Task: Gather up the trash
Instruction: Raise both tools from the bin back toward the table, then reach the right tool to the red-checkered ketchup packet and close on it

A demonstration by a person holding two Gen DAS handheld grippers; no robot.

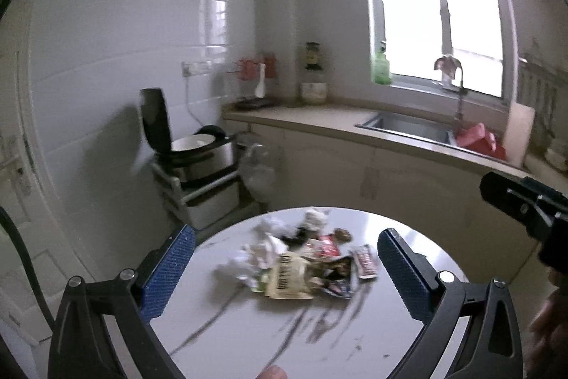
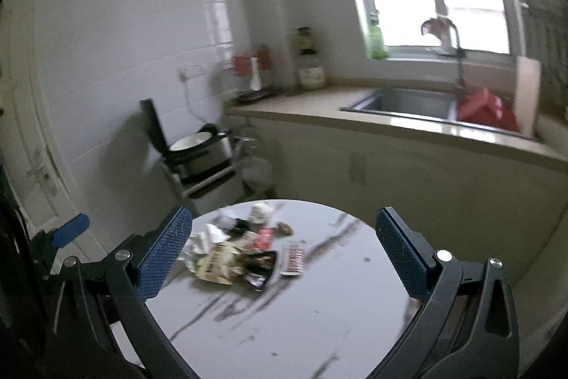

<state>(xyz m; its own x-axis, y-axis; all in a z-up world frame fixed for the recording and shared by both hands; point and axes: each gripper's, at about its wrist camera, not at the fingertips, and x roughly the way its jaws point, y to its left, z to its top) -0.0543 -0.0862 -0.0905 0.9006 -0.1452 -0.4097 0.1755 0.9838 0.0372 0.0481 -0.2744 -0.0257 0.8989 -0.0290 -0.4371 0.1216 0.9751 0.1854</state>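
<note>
- Trash pile [image 1: 298,258] lies on the round table [image 1: 355,336], toward its twelve o'clock edge.
- Left gripper [image 1: 285,267]: fingers wide, empty.
- Right gripper [image 2: 284,251]: fingers wide, empty.

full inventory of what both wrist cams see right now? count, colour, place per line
round table: 1, white with grey veining, foreground
trash pile: 1 heap, crumpled white paper plus tan, red and dark wrappers, on the table's far half
rice cooker: 1, silver and black, lid up, on a rack by the left wall
counter: 1, beige, along the far wall
sink: 1, steel, set in the counter under the window
green bottle: 1, on the windowsill
red bag: 1, right of the sink
left gripper: black frame, blue pads, open, empty
right gripper: same, open, empty
</note>
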